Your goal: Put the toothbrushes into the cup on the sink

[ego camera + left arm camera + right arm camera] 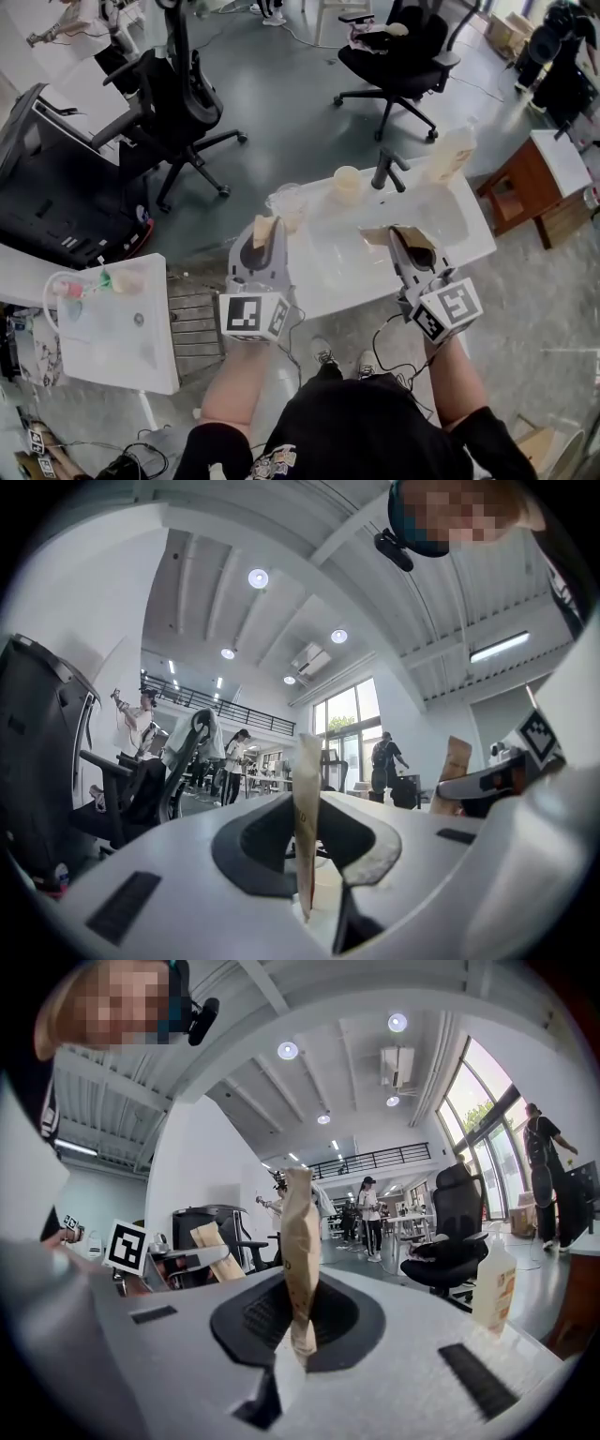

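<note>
Both grippers hover over the white sink (469, 246), pointing up and away from me. My left gripper (265, 234) is shut on a brown paper toothbrush packet (263, 229), which stands edge-on between its jaws (307, 789). My right gripper (411, 246) is shut on a second brown packet (380, 234), seen upright in the right gripper view (300, 1241). A clear cup (286, 202) stands at the sink's far left corner, just beyond the left gripper. A pale yellow cup (347, 183) sits beside the black faucet (386, 171).
A soap bottle (450, 153) stands at the sink's far right corner. A wooden stool (527, 186) is to the right. A white side table (117, 347) with small items is to the left. Black office chairs (178, 103) stand on the floor beyond.
</note>
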